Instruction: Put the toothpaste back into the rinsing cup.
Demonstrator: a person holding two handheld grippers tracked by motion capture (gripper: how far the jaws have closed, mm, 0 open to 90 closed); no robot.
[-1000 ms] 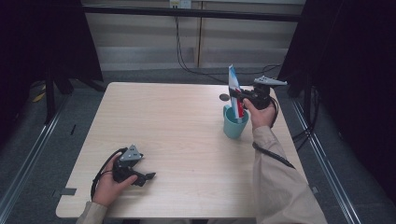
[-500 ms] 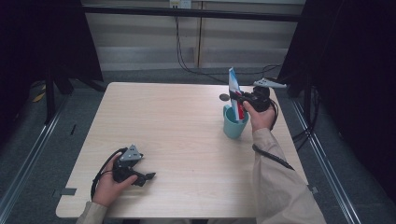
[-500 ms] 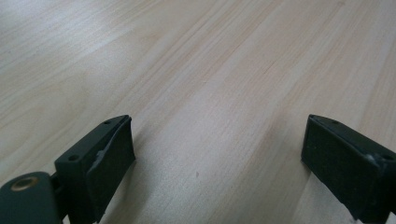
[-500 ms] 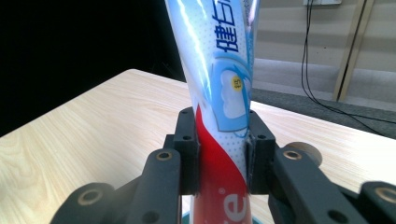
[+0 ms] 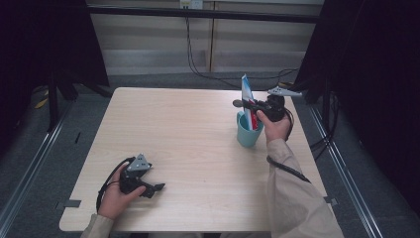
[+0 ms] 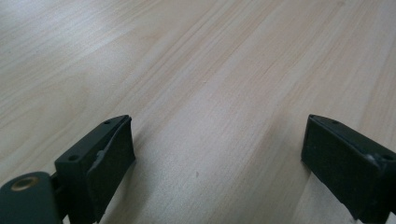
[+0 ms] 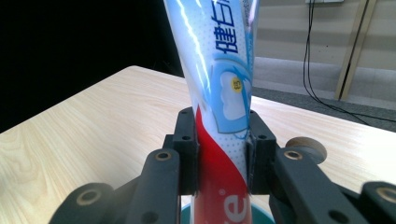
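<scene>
The right gripper (image 7: 219, 140) has its two black jaws clamped on a toothpaste tube (image 7: 217, 84), one pad pressed to each side of its lower, red-and-white part. The tube stands upright with its bottom end inside a teal cup (image 5: 247, 133), so that end is hidden; in the right gripper view just a sliver of the cup's rim (image 7: 261, 215) shows below the jaws, and the tube's top runs off the upper edge. Blue printing on the tube is partly cut off and partly turned away, so it cannot be read in full. In the high view the right gripper (image 5: 253, 106) sits above the cup near the table's far right side, the hand covering most of its body. A small round brownish thing (image 7: 306, 148) lies on the table just behind the right jaw; what it is cannot be made out.

The left gripper (image 5: 153, 187) rests low on the wooden table (image 5: 188, 148) near the front left corner, well apart from the cup. Its jaws stand wide apart with bare wood between them, their tips cut off by the lower edge of the left gripper view.
</scene>
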